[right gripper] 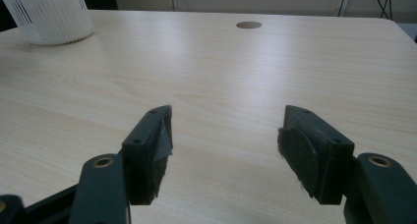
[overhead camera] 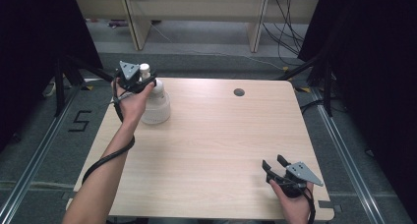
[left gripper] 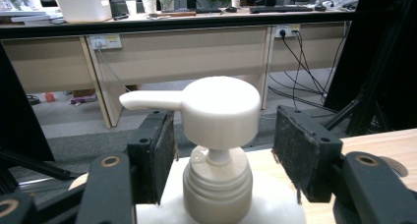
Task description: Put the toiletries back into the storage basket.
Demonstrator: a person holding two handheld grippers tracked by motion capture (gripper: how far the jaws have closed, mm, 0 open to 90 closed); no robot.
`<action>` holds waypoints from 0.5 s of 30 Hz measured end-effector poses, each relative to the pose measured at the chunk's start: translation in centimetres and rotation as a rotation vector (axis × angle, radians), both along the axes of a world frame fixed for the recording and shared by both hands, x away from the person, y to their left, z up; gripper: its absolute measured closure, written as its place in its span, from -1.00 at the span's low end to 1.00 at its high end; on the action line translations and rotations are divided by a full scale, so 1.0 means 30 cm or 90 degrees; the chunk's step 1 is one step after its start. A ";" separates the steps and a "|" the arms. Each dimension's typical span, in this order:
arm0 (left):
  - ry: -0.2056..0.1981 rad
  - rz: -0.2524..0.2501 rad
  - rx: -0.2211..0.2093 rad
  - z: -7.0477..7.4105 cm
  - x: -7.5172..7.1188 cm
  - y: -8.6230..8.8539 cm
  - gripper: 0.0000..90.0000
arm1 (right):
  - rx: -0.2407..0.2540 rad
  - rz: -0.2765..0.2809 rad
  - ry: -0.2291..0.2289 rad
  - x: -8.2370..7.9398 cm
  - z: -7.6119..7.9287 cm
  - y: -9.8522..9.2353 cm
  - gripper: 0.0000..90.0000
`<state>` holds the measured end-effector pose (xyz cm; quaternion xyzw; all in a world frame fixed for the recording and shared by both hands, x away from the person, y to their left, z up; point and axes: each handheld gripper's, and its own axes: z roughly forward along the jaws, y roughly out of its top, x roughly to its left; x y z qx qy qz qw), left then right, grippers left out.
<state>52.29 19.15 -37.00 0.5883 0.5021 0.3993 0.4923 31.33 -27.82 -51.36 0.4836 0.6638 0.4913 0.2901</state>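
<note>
Your left gripper [overhead camera: 147, 79] sat at the far left corner of the table [overhead camera: 221, 150], up at the pump head [left gripper: 216, 108] of the white soap bottle [overhead camera: 156, 106]. Jaws stood wide, one on each side of the pump, with a visible gap between each pad and the plastic. Not gripping, just straddling. In the left gripper view the nozzle pointed left, past the left jaw, and the ribbed collar [left gripper: 216, 184] under the head sat between the jaws.

The bottle stood upright on the table, close to the left edge. Its lower body had a band of fine vertical slits, clear in the right gripper view [right gripper: 49, 15]. No brand or label readable on the bottle or pump.

Your right gripper [overhead camera: 274, 169] was at the near right corner, well apart from the bottle, resting low over the table. Jaws spread, nothing between them but bare wood grain.

Only readable mark: a black "5" [overhead camera: 79, 121] on the floor left of the table. The round cable hole [overhead camera: 239, 92] sat near the table's far edge, right of centre. The monitors and clutter on the desk [left gripper: 196, 15] behind were too blurred to read anything.
</note>
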 end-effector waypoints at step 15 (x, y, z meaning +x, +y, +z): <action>-0.002 -0.016 0.008 0.002 -0.054 0.006 -0.23 | -0.013 -0.013 -0.017 0.001 -0.001 -0.003 -0.18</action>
